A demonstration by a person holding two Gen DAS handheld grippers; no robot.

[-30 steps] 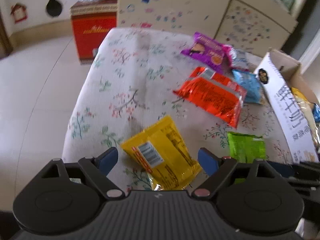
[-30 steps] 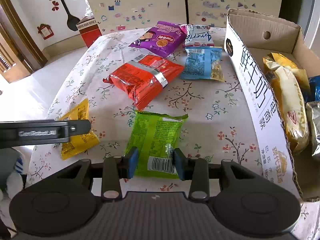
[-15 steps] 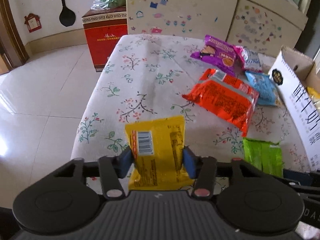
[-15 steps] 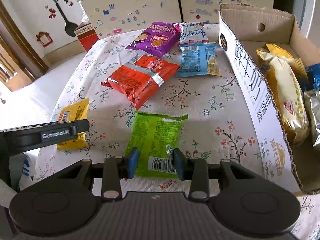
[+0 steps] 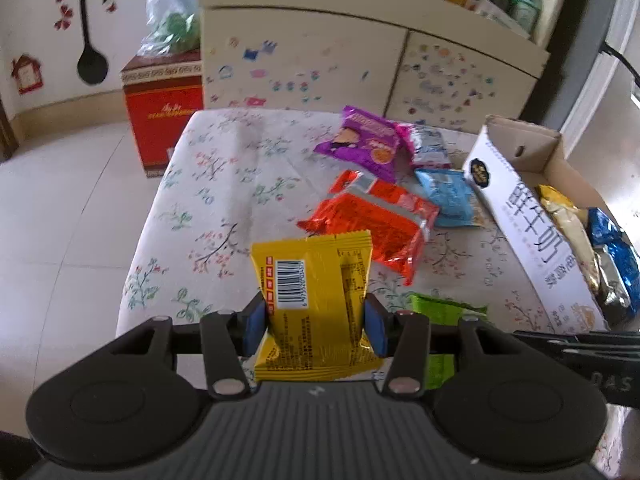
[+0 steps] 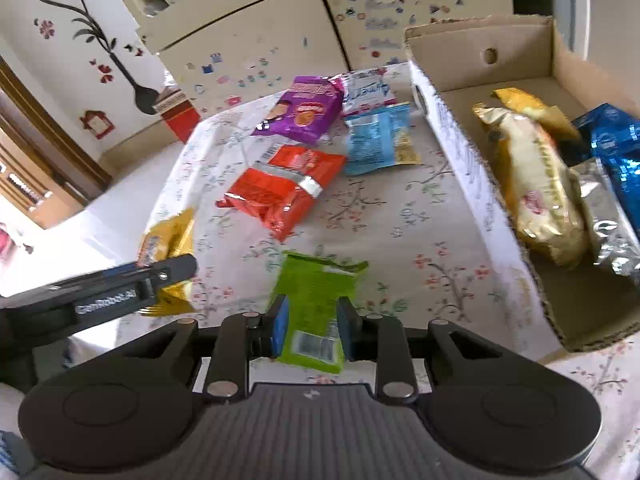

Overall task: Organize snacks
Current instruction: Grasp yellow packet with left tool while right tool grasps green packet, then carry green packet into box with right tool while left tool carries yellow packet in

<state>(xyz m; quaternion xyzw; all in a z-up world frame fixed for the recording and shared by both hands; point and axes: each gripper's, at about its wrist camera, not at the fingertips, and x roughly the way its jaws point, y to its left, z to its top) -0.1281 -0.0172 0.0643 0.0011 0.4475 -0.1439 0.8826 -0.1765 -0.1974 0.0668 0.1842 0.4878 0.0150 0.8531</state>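
Observation:
My left gripper (image 5: 315, 326) is shut on a yellow snack packet (image 5: 316, 280) and holds it lifted above the table's near left edge; the packet also shows in the right wrist view (image 6: 170, 240). My right gripper (image 6: 311, 330) is shut on a green snack packet (image 6: 316, 292), raised a little off the floral tablecloth (image 6: 384, 216). An open cardboard box (image 6: 472, 160) at the right holds several packets. A red packet (image 6: 280, 188), a purple packet (image 6: 304, 110) and a light blue packet (image 6: 380, 140) lie on the cloth.
A white-and-pink packet (image 6: 366, 88) lies at the table's far edge by the box. A stickered cabinet (image 5: 320, 60) stands behind the table. A red carton (image 5: 164, 112) sits on the tiled floor at the far left.
My left gripper closed on the yellow packet and lifted it off the cloth. My right gripper, still shut on the green packet, has raised it and moved toward the box.

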